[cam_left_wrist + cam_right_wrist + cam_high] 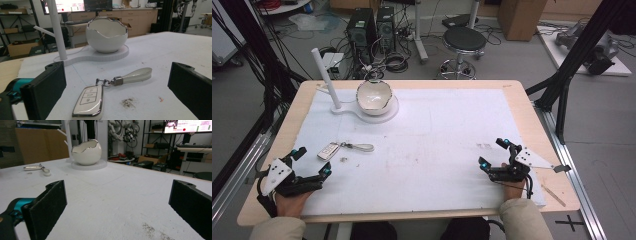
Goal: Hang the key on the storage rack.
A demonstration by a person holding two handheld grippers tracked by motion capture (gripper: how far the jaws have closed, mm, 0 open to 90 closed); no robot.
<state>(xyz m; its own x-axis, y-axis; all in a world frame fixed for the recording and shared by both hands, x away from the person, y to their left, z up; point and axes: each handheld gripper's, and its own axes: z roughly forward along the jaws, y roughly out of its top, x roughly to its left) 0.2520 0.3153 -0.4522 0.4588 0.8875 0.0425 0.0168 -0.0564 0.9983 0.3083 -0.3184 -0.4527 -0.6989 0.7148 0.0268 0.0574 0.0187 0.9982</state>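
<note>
Glossy white car key fob [88,102] with leather loop lies near the mat's left edge; left gripper [313,161] and right gripper [494,152] both spread, empty.

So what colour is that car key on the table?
The car key is white with a silver rim, clearest in the left gripper view.

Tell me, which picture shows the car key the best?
The left gripper view: the car key lies close up between the open jaws, so its buttons, silver edge and white strap show. The high view gives a small pale shape near the left gripper. The right gripper view shows it far off, edge-on.
</note>
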